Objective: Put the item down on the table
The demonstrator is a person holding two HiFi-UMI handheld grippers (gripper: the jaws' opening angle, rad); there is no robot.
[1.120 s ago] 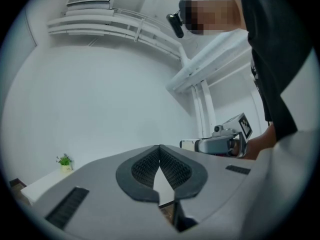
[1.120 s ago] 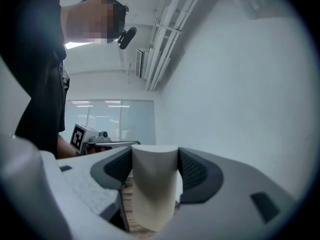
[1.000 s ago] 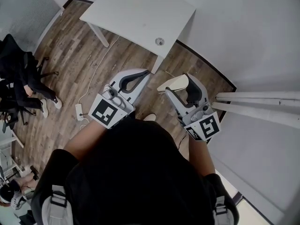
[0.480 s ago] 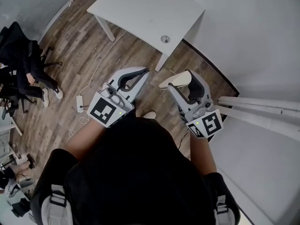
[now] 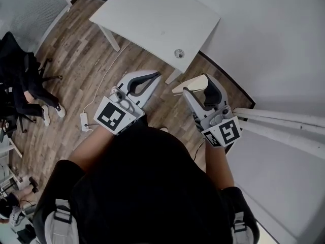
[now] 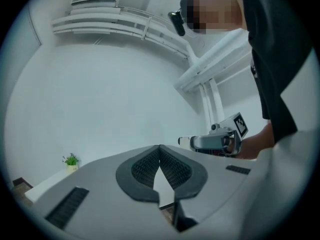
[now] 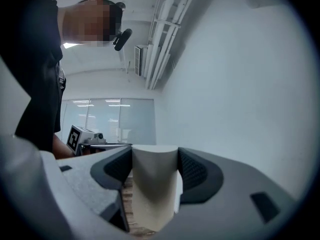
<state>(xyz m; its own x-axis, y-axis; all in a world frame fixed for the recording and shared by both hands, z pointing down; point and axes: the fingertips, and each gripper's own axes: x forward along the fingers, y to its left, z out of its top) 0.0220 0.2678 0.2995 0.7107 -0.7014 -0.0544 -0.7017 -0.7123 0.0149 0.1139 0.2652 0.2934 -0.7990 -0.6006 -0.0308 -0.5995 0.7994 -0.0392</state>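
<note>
Carrying step: right tool (image 5: 190,88) clamps a cream block (image 7: 152,184); left tool (image 5: 150,80) closed, empty. Next, reach the far counter (image 5: 152,19) and lower it.

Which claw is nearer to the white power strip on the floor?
Left. In the head view the left claw is just right of the power strip; the right claw, holding the cream item, is farther right, beyond the left one.
</note>
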